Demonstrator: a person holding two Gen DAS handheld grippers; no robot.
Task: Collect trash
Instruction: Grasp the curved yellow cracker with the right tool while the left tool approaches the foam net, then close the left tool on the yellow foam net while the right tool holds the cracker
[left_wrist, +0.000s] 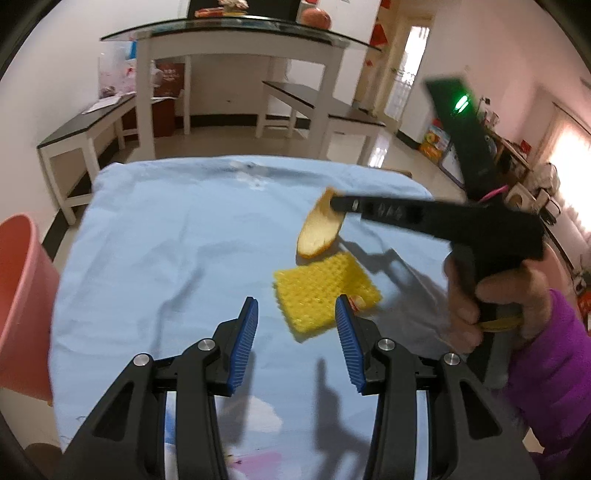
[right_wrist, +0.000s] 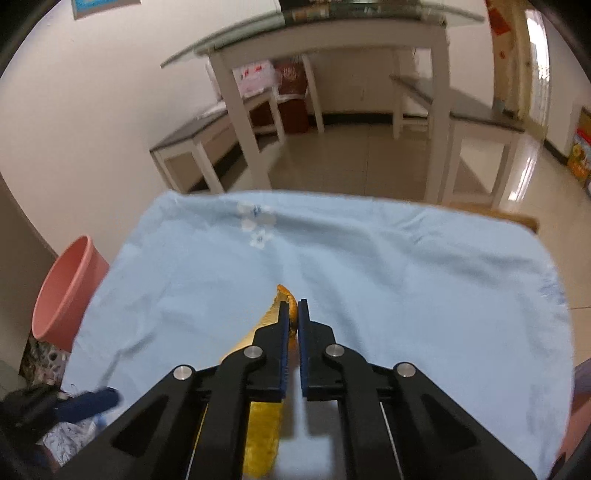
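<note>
A light blue cloth (left_wrist: 166, 240) covers the bench. Beside its left edge stands a pink bin (right_wrist: 64, 291). The left hand-held gripper (left_wrist: 295, 325) is spread wide above a yellow foam net (left_wrist: 325, 291). The right hand-held gripper (right_wrist: 293, 321) pinches an orange peel (left_wrist: 319, 229) by its upper tip, lifted, long axis hanging steeply downward.

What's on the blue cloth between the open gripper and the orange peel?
The yellow foam net lies between the left gripper and the orange peel, seen in the left wrist view.
</note>
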